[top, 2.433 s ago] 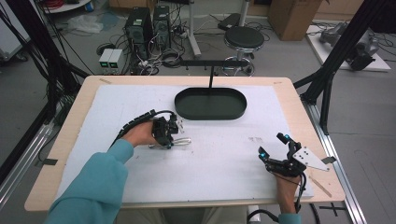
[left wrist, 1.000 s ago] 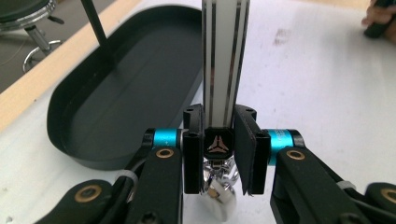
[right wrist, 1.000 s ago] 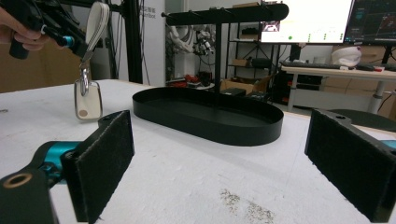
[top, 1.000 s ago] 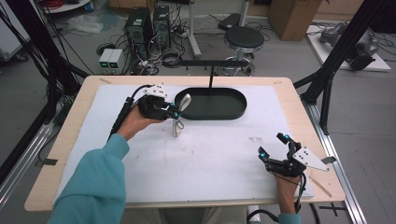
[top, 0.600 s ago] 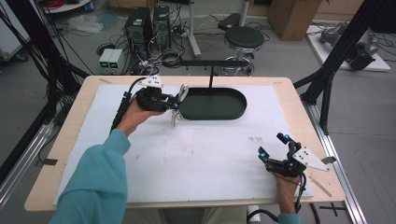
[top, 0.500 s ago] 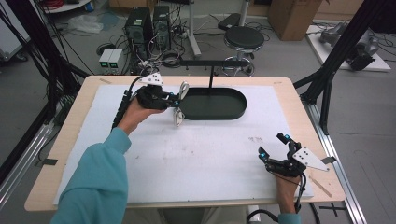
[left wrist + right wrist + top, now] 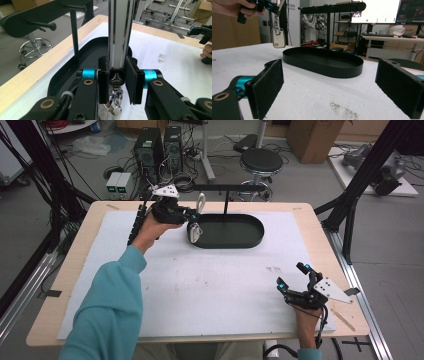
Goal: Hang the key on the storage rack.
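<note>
My left gripper [image 7: 192,214] is shut on a silver carabiner [image 7: 201,201] from which a white car key fob [image 7: 195,233] hangs. It hovers at the left end of the black oval tray [image 7: 260,227]. In the left gripper view the jaws [image 7: 117,75] pinch the carabiner's flat metal bar [image 7: 120,32], and chrome links [image 7: 113,98] dangle below. The tray's upright post carries a black crossbar [image 7: 227,186] with pegs [image 7: 41,23]. In the right gripper view the fob [image 7: 279,37] hangs left of the crossbar [image 7: 332,8]. My right gripper [image 7: 295,281] rests open near the front right, nothing between its pads [image 7: 268,86].
A white sheet [image 7: 215,285] covers the wooden table [image 7: 82,250]. A black frame leg [image 7: 350,220] stands at the right edge. Computers, cables and a stool [image 7: 260,162] sit on the floor beyond the far edge.
My left gripper picked the carabiner and fob off the sheet, then carried them up and away toward the tray's left end. The right gripper has stayed put.
</note>
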Available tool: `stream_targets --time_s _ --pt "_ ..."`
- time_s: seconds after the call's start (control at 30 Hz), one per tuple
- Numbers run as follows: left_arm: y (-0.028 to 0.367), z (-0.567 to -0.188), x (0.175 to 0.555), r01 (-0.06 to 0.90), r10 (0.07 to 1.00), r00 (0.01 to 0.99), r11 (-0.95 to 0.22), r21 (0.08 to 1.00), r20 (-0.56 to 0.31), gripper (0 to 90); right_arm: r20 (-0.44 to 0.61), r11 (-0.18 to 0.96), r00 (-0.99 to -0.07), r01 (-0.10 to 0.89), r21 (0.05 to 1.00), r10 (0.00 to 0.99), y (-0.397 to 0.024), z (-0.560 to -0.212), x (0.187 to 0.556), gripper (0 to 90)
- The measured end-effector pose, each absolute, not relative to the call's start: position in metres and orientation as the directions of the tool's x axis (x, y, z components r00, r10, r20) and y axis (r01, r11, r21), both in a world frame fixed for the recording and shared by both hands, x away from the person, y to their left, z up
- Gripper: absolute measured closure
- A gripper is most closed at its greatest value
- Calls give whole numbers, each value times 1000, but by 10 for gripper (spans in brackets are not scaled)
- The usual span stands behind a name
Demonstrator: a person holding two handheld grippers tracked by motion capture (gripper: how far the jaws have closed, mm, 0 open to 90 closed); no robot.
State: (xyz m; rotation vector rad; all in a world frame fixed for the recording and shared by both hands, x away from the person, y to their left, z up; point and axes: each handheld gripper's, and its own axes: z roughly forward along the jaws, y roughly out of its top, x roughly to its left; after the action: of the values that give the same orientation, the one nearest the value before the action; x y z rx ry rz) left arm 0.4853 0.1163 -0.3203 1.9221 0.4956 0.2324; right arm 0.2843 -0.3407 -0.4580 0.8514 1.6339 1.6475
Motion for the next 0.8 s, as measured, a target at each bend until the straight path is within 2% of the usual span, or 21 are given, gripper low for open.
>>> stream_targets --time_s 0.3,0.8 --pt "112 -314 495 248 459 885 -307 919 -85 741 -3 -5 -574 -11 1000 819 -341 -458 284 75" --pt "110 -336 517 320 485 861 -285 904 -152 741 -11 3 -573 -14 1000 819 -341 -458 284 75"
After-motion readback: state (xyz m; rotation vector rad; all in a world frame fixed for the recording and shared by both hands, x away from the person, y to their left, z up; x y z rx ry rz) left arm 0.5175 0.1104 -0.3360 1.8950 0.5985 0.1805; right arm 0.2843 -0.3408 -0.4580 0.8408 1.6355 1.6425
